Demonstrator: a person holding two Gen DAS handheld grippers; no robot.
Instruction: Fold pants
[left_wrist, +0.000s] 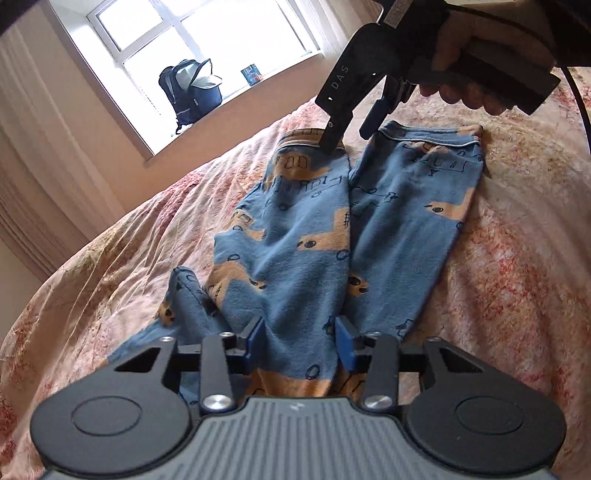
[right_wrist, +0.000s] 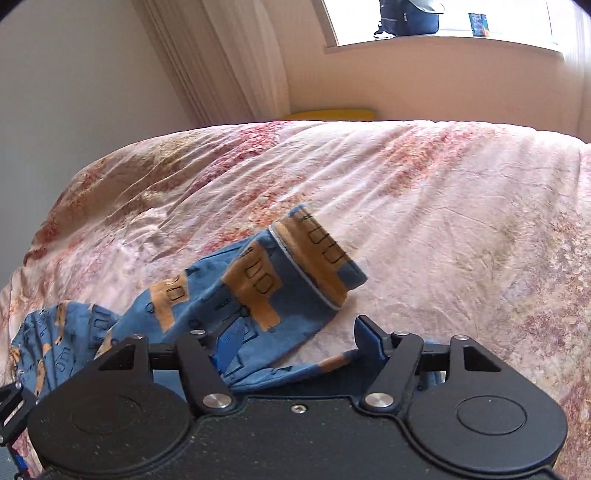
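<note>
The pants (left_wrist: 314, 236) are lying on the bedspread (left_wrist: 498, 258), blue fleece with tan printed patches, and the 2 legs sit side by side running away from the left camera, cuffs at the far end. So they look laid out lengthwise, not folded over yet as far as I can judge.

The left gripper (left_wrist: 306, 341) hangs low over the near end of the pants with its blue pads partly apart. Cloth runs between them, but I don't see the pads pinching it, so I'd call it released. It's parked there because that near end is where you'd grab to carry the fabric over.

The right gripper (left_wrist: 352, 129) is up at the far end, held by a hand (left_wrist: 469, 59), tips just above the gap between the 2 cuffs. In its own view the right gripper has its jaws spread wide, with one cuff (right_wrist: 317, 262) standing up a bit ahead of them, and nothing clamped.

My guess is both tools are between grips, lining up on opposite ends.
</note>
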